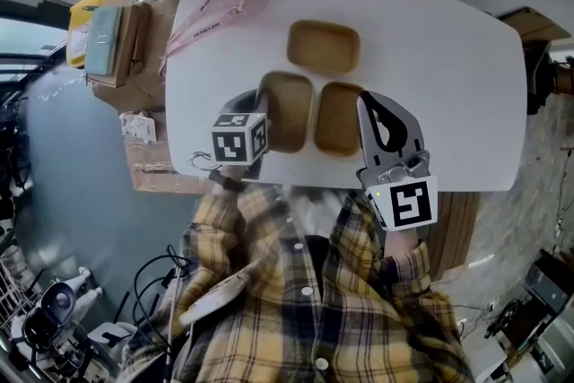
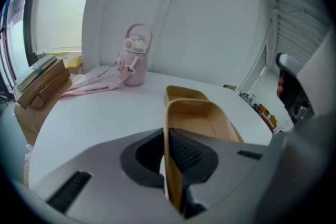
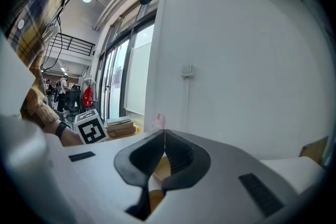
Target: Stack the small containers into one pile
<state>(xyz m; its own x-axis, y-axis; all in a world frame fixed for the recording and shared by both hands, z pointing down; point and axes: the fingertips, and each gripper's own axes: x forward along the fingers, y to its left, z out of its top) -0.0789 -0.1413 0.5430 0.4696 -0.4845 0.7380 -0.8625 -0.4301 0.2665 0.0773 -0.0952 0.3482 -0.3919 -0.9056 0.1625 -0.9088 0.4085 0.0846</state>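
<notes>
Head view: left gripper (image 1: 262, 123) clamped on left container (image 1: 287, 110) wall, neighbour container (image 1: 339, 119) just to its right, long axes parallel.

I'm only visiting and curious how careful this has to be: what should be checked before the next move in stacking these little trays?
1. Left gripper clamped on the left tray's wall: ok.
2. Right gripper shut, nothing in it: ok.
3. Right tray and far tray upright, empty: ok.
4. Pink bottle apart from the trays: ok.
5. Gap between the table and the left tray: cannot tell.
</notes>
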